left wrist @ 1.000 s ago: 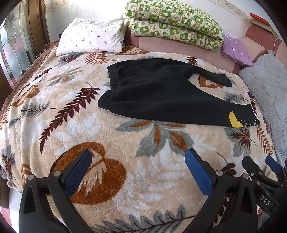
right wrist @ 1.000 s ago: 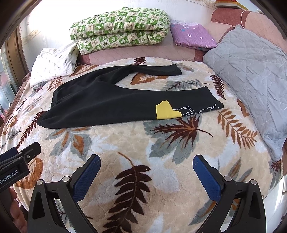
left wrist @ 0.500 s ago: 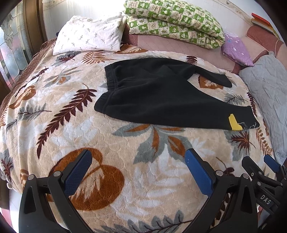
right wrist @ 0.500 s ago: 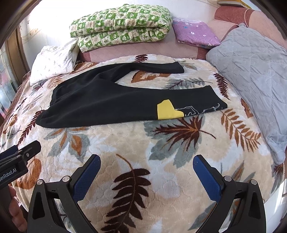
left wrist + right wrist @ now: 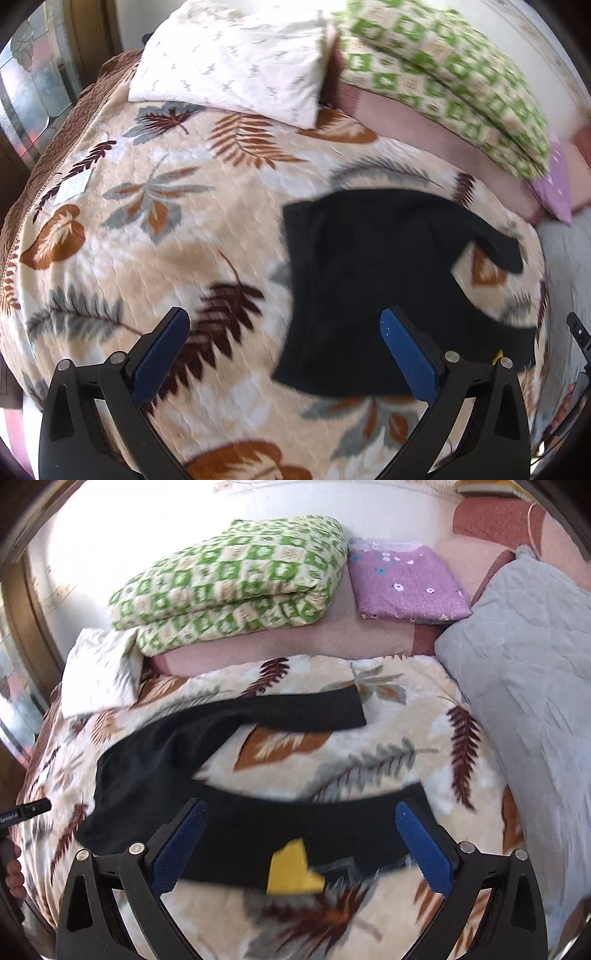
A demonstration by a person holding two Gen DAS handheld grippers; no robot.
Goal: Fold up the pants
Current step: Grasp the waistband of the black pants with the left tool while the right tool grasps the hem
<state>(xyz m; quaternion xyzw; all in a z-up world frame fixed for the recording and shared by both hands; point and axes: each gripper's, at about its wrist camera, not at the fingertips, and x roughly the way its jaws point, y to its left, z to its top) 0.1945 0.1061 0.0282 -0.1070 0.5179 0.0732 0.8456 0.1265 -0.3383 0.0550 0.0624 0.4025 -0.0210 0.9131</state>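
Observation:
Black pants (image 5: 373,280) lie flat on the leaf-patterned blanket (image 5: 155,206), waistband to the left, legs spread to the right. In the right wrist view the pants (image 5: 258,823) show a yellow patch (image 5: 291,867) on the near leg. My left gripper (image 5: 284,332) is open and empty, above the waistband's near corner. My right gripper (image 5: 301,821) is open and empty, above the near leg close to its cuff. The far leg (image 5: 295,712) lies apart from the near one.
A white pillow (image 5: 236,55) and a folded green checked quilt (image 5: 229,587) lie at the head of the bed. A purple folded cloth (image 5: 406,579) and a grey pillow (image 5: 528,672) are at the right. A window (image 5: 33,85) is at the left.
Both grippers have moved forward over the bed toward the pants, the left toward the waistband, the right toward the near leg. Both stay open. The pants have not moved.

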